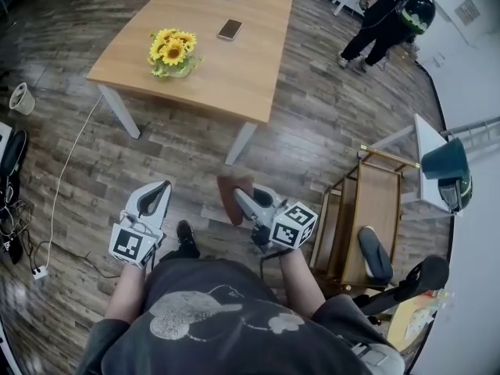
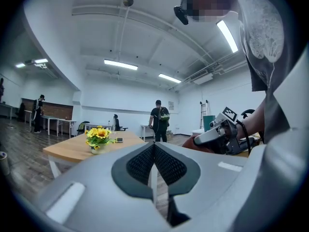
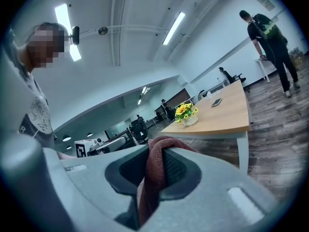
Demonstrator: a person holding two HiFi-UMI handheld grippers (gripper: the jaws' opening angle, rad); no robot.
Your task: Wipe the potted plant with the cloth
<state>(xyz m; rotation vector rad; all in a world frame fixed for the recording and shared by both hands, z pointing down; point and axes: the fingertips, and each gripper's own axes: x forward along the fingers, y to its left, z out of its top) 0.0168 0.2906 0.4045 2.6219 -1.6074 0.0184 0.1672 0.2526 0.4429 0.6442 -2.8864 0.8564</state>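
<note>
1. Evidently this is the approach stage. The right gripper point(image 1: 248, 204) has its jaws clamped on a dark red cloth point(image 1: 228, 196), a fold of it bunched between the pads and the rest hanging below. No wiping has begun.

2. The left gripper point(image 1: 162, 188) has its jaws pressed together with nothing between them, and it points level beside its partner.

3. The potted plant point(image 1: 173, 51), a cluster of yellow sunflowers in a small pale pot, stands well ahead of both sets of jaws. It sits on the wooden bench point(image 1: 234, 76), close to that bench's near edge and left corner.

4. The next move, by this reading, is to carry the cloth forward until the plant is within reach of the right jaws. The cloth then goes against the leaves or the pot. The free left jaws could steady the pot, which looks light enough to slide or tip under a push.

5. Bare plank floor lies open between the jaws and the bench, so nothing blocks a straight advance. A bench leg point(image 1: 241, 142) and the near edge come first ahead of the right jaws.

6. A phone point(image 1: 230, 29) lies beyond the plant and to its right, apart from it.

7. A wooden trolley point(image 1: 375, 201) crowds the space right of the right jaws. A white cable point(image 1: 66, 170) trails over the floor left of the left jaws. A standing person point(image 1: 391, 14) is far ahead and to the right.
</note>
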